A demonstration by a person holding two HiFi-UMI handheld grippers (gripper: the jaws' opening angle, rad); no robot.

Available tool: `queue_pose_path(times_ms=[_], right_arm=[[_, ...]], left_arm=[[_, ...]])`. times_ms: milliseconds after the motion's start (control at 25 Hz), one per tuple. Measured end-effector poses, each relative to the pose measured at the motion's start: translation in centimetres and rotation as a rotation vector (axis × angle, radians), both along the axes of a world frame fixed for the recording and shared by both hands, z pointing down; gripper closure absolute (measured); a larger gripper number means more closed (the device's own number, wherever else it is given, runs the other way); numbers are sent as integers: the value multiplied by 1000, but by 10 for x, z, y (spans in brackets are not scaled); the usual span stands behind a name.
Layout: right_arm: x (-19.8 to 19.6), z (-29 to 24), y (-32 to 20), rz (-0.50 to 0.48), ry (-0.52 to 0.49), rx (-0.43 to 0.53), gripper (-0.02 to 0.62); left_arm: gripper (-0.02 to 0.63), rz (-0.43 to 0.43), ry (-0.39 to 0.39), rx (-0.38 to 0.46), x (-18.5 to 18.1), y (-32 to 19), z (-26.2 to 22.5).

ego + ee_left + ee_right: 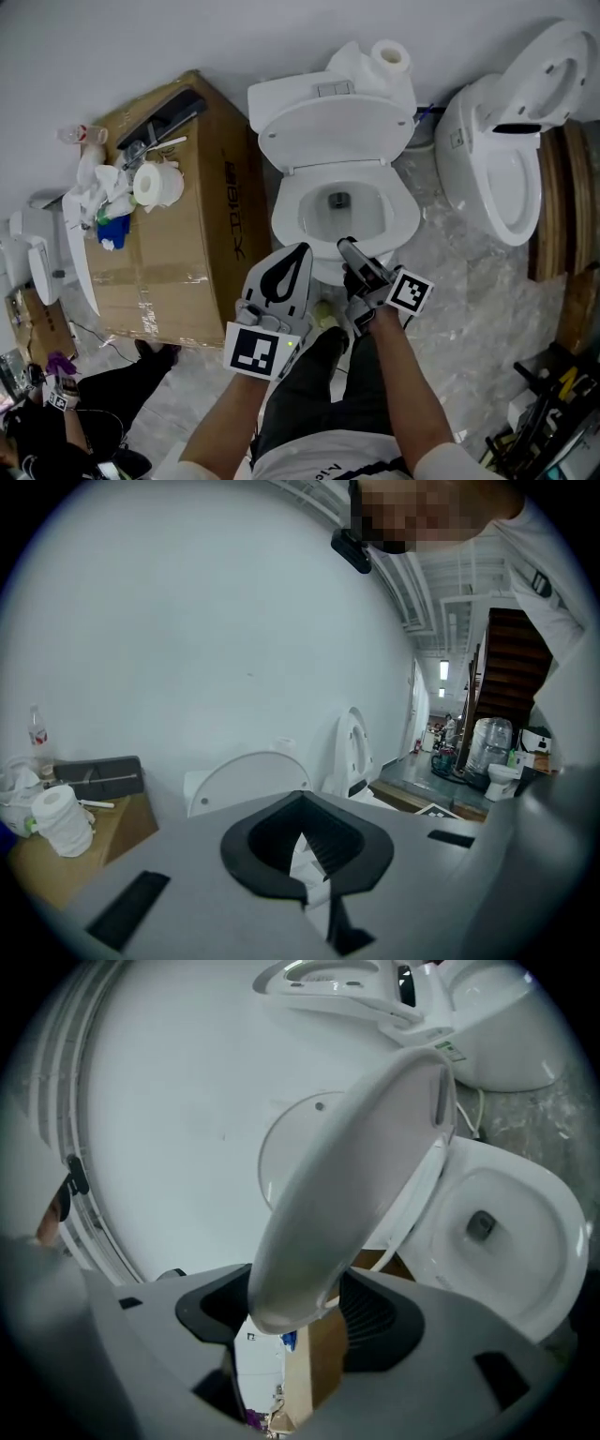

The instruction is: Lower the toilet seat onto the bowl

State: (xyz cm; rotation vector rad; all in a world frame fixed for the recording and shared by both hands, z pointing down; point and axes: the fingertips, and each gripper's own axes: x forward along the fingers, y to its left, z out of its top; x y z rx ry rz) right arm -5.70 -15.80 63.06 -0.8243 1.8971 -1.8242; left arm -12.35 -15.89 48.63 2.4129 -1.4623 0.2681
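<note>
**Right tongs** [345, 247]: jaws wide. The front edge of the toilet seat [366, 1157] lies between them, and a strip of gap shows along one pad. The seat's rim covers the other pad, so I cannot tell whether it touches there.

**Toilet seat**: tilted and raised off the bowl [525, 1241], which lies open beside my right jaws. The hinged end is at the far side from my tongs, with the lid [333, 131] upright beyond it.

**Left tongs** [304, 247]: just beside the right pair, jaws closed tip to tip, nothing between them. From their own view the body hides the bowl and seat; only the top of the lid shows past the tips.

**Cardboard box** [202, 216]: beyond my left tongs, on their outer side. Its lower end is partly cut off by a white part leaning against it.
- The dark lettering down its side is too small for me to read.
- On top are a paper roll [155, 185] and a clear bottle [82, 136].

**Second toilet** [497, 159]: well off to the outer side of my right tongs, seat up. The small label on its tank is illegible.

**Sticker** [450, 1051]: near the hinge end, print unreadable.

**Marker cubes**: black-and-white squares only, no words.

**Shirt print**: at the lower edge of the head view, cut off.
</note>
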Motion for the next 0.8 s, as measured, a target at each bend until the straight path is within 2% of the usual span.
queue_pose_path(times_ms=[120, 440, 640, 800], right_arm=[[4, 21, 24, 5, 26, -64, 311], [15, 69, 76, 14, 40, -128, 403], [23, 117, 114, -2, 43, -213, 452], [34, 164, 146, -22, 109, -307, 528]], left_arm=[[597, 19, 22, 3, 4, 13, 7], [597, 67, 38, -33, 15, 43, 54], [597, 93, 43, -68, 24, 61, 91], [597, 119, 39, -87, 30, 74, 120]])
